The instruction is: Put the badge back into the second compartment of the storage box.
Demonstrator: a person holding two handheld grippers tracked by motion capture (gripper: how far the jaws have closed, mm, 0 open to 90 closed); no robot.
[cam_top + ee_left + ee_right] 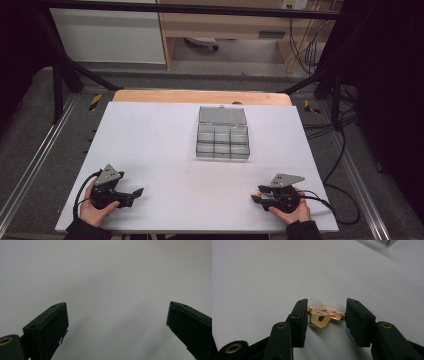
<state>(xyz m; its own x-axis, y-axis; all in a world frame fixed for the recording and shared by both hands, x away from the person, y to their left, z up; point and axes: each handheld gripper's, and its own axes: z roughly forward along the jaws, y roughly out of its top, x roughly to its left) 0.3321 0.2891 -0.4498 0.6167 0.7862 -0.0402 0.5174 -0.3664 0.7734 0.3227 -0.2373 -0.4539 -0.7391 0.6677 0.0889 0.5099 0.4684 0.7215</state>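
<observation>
We see a small gold pin [325,317] between the right gripper's [326,316] jaws, which stand close on either side, touching or nearly so; grip uncertain. Left gripper [117,315] spread wide, empty. Clear compartment box [222,139] lies well apart on the white table [150,140].

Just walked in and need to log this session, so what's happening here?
A person holds a gripper in each hand near the front of a white table. The right gripper has its jaws around a small gold pin; contact is unclear. The left gripper is open over bare table. An open compartment box sits farther back.
</observation>
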